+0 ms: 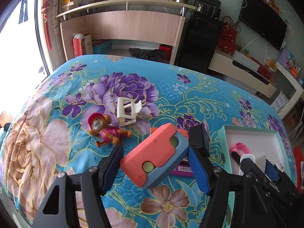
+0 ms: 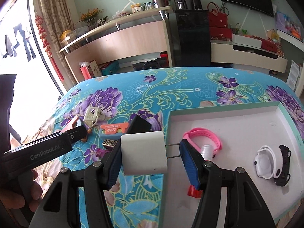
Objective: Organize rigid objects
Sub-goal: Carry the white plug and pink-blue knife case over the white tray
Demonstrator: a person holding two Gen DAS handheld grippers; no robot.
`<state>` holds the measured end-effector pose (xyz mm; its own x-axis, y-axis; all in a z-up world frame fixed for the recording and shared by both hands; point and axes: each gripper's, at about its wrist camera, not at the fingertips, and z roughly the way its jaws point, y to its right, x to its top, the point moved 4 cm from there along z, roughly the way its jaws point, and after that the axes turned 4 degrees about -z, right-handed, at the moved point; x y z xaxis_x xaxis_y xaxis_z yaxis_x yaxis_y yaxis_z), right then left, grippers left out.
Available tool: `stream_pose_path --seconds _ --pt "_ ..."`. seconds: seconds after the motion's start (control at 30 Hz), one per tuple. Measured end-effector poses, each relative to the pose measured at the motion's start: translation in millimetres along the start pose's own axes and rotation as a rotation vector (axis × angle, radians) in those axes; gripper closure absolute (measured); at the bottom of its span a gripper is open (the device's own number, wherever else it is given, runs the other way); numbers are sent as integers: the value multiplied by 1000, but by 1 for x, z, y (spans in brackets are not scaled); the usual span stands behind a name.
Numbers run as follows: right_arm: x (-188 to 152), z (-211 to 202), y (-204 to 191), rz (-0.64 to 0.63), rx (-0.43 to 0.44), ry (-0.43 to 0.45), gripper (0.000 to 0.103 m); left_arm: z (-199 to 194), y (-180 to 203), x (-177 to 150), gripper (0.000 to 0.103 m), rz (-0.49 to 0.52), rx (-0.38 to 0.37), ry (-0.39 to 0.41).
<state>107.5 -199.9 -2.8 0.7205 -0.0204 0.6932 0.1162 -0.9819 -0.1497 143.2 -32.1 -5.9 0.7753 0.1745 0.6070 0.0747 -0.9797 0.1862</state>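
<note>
Holding: left claw (image 1: 154, 168) grips coral-blue toy block (image 1: 154, 155), lifted over floral bed (image 1: 199, 95)
Right claw (image 2: 150, 154): clamped on white charger (image 2: 143, 154), prongs against right pad, at tray (image 2: 228, 110) edge
Handling: both rigid, light, smooth plastic; likely slippery
Grip: flat opposite faces, not prongs
</note>
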Motion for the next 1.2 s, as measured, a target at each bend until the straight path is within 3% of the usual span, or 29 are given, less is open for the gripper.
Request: stream_pose_path --seconds 0.27,0.5,1.2 --pt "-11 -8 80 176 -116 -40 42 -4 71 -20 31 153 -108 -22" --pt "-21 -17 106 232 -136 -54 42 -9 118 -42 31 266 -167 -41" --pt "-30 -36 133 287 -152 -69 42 0 155 -77 31 401 -183 -115"
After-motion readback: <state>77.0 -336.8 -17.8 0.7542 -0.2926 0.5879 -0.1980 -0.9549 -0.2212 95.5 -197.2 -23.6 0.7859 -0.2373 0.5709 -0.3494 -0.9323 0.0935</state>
